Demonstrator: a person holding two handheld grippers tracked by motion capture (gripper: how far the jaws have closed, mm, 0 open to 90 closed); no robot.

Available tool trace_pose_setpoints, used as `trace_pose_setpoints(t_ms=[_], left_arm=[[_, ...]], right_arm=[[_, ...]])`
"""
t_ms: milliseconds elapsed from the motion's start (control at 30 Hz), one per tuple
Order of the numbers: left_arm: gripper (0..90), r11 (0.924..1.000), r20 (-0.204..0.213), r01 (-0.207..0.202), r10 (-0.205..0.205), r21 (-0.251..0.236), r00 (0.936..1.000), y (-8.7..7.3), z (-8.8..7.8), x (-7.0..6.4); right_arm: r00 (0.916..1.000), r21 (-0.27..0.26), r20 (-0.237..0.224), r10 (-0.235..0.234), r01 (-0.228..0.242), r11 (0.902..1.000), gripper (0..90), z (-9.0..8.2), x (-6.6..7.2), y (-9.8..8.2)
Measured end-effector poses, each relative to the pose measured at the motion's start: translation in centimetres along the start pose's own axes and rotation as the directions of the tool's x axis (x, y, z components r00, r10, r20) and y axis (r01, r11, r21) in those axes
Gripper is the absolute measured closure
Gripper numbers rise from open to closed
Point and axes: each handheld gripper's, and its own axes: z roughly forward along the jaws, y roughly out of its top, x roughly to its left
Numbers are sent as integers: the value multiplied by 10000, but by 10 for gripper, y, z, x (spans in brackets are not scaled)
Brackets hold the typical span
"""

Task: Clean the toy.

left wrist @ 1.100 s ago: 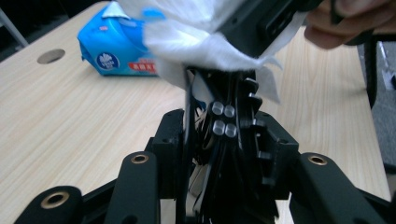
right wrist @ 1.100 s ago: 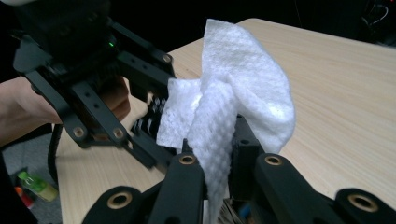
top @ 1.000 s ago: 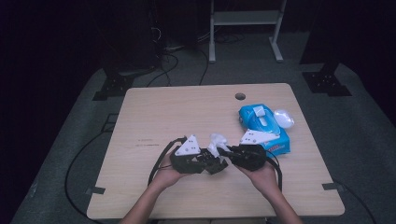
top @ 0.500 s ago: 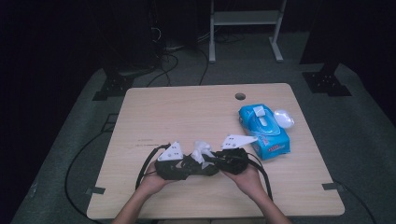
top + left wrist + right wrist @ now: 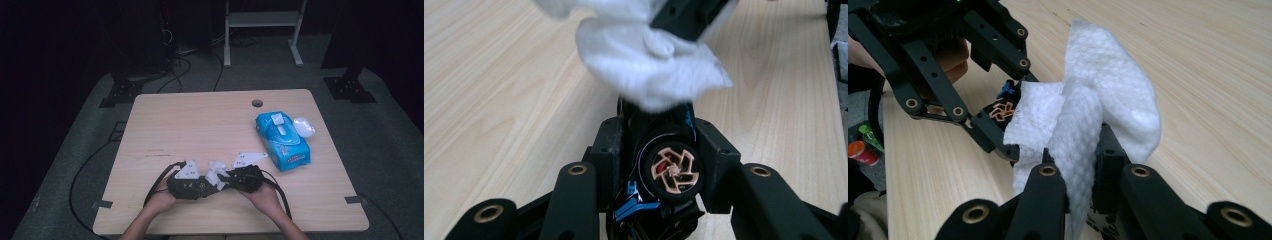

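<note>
Left gripper (image 5: 659, 165) was clamped on a small toy car (image 5: 669, 172), nose pointing away along the jaws, low over the table (image 5: 200, 125). Just right of it, right gripper (image 5: 1075, 165) was pinched on a white wipe (image 5: 1098, 100), draped against the car's far end. Next rub runs along the car's length; right hand nearer.

A light wooden table (image 5: 200, 125) stands on a grey floor (image 5: 390, 130). A blue pack of wipes (image 5: 283, 140) lies near the right edge of the table. A small white lid (image 5: 303, 126) lies touching it. A round hole (image 5: 257, 103) sits near the far edge.
</note>
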Motion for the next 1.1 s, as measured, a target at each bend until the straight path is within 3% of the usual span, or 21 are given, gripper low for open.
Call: trace_pose_setpoints(t_ms=[300,500,567,733,867,933,1033,1100], left_arm=[[592,9995,-34,-291,291,146,9996,3,2,-2],[592,9995,-23,-223,224,202,9997,4,2,-1],[588,9995,8,-168,168,263,9999,5,3,0],[516,9968,-73,-71,77,793,9999,15,13,1],[554,9922,-315,-449,488,1160,9983,20,22,-5],[571,9917,-392,-493,543,1190,9978,20,19,-3],[576,9920,-346,-457,501,1176,9981,16,14,0],[577,9917,-390,-444,494,1203,9980,13,11,1]], right_arm=[[9966,188,817,-84,69,9998,840,-19,-8,-5],[9897,220,1432,67,-99,9997,839,-38,-21,-15],[9898,202,1410,219,-250,9995,839,-41,-22,-18],[9948,35,1014,41,-45,10000,839,-38,-12,-17],[9955,117,903,-274,265,9996,839,-30,-7,-15],[9963,53,852,-124,120,9999,840,-32,-11,-17],[9928,-18,1182,196,-195,9998,838,-39,-20,-21],[9884,198,1460,419,-453,9988,838,-41,-28,-27]])
